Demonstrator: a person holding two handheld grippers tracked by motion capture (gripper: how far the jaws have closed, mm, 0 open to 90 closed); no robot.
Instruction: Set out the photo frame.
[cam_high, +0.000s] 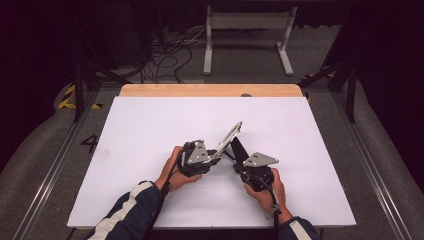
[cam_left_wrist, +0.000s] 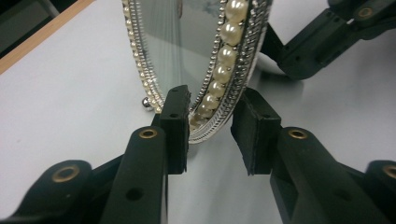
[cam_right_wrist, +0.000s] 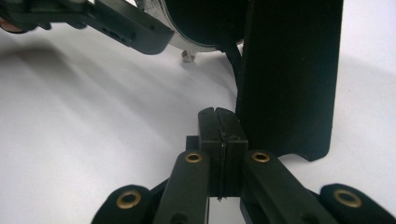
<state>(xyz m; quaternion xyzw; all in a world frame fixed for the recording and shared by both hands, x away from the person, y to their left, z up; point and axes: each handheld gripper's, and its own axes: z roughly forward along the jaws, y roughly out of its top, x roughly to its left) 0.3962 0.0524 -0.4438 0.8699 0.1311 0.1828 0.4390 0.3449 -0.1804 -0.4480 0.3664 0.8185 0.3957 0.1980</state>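
An oval silver frame (cam_high: 230, 136) with a pearl border (cam_left_wrist: 224, 56) stands tilted on the white board (cam_high: 150, 125), propped by its black back stand (cam_high: 239, 149). My left gripper (cam_high: 218, 152) is at the frame's lower rim. Its jaws straddle that rim (cam_left_wrist: 212, 126): the left pad (cam_left_wrist: 177, 112) lies against the glass side, and the right pad (cam_left_wrist: 254, 130) stands off the pearl side, so it is open. My right gripper (cam_high: 240, 167) sits just behind the frame, shut (cam_right_wrist: 219, 126) with nothing between its pads. The black stand (cam_right_wrist: 289, 79) rises just right of it.
The board lies on a wooden table whose far edge (cam_high: 210, 90) shows beyond it. On the floor behind are a white metal stand (cam_high: 247, 35) and loose cables (cam_high: 165, 60). Rails run along both sides of the table.
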